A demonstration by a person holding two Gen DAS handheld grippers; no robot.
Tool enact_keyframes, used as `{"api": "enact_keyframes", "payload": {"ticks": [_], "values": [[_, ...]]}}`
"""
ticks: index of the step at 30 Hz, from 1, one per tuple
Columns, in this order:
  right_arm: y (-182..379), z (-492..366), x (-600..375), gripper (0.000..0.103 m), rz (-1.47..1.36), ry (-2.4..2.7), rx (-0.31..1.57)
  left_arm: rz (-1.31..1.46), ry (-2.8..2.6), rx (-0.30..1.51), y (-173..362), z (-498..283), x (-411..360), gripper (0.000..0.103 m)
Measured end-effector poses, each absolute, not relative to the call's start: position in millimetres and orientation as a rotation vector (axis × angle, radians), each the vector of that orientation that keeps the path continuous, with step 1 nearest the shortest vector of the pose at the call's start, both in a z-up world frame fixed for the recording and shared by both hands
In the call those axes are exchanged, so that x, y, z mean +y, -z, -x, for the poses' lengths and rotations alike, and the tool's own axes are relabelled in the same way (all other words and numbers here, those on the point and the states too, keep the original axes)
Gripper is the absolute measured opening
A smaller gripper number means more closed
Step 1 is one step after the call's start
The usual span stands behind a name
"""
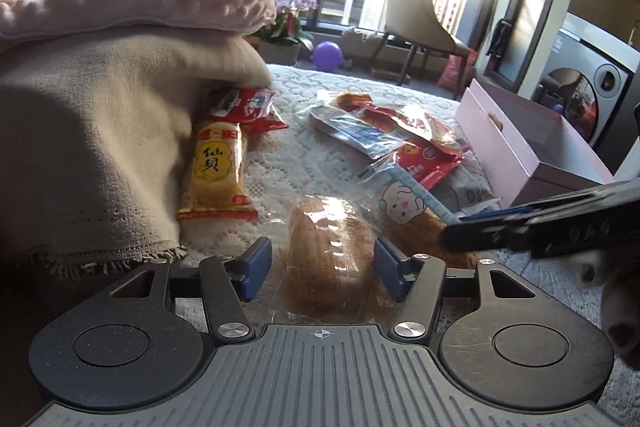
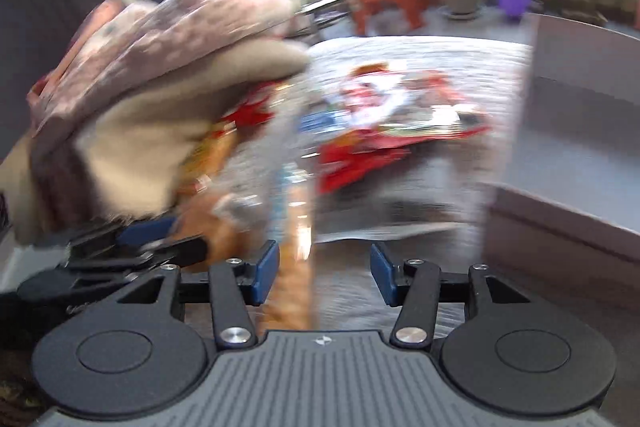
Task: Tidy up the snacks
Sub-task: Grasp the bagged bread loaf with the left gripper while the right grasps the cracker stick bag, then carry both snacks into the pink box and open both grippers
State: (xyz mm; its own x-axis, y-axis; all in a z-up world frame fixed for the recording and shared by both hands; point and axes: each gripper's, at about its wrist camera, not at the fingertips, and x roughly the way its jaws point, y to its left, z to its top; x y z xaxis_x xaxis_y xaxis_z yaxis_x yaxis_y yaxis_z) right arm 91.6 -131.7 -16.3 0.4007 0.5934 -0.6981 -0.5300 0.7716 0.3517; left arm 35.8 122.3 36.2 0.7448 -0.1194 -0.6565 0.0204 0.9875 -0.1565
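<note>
My left gripper point(image 1: 318, 273) is open with its blue pads on either side of a clear-wrapped brown cake point(image 1: 330, 259) lying on the white lace cover. A yellow rice-cracker pack point(image 1: 218, 173) and a red pack point(image 1: 244, 107) lie at the left against the blankets. A heap of red and clear snack bags point(image 1: 400, 139) lies further back. The pink box point(image 1: 532, 151) stands open at the right. My right gripper point(image 2: 322, 275) is open and empty; its view is blurred. It also shows in the left wrist view point(image 1: 540, 223), reaching in from the right.
Folded beige and pink blankets point(image 1: 100, 87) are piled at the left. The pink box wall point(image 2: 580, 131) fills the right of the right wrist view. Beyond the bed are a chair point(image 1: 416, 23), a plant pot point(image 1: 280, 35) and a purple balloon point(image 1: 327, 55).
</note>
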Motion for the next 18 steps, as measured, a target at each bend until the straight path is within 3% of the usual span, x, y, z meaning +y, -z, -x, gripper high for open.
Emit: {"api": "enact_keyframes", "payload": {"ticks": [2, 4, 18], "values": [[18.2, -90.0, -116.1, 0.049, -0.046, -0.732, 0.924, 0.128, 0.085, 0.735, -35.1, -39.2, 116.7, 0.062], [20.6, -89.6, -111.9, 0.031, -0.047, -0.738, 0.964, 0.114, 0.093, 0.743, -32.5, -44.4, 110.2, 0.064], [2.9, -5.1, -235.1, 0.029, -0.054, -0.528, 0.911, 0.059, 0.328, 0.808, -30.7, -34.4, 41.4, 0.06]]}}
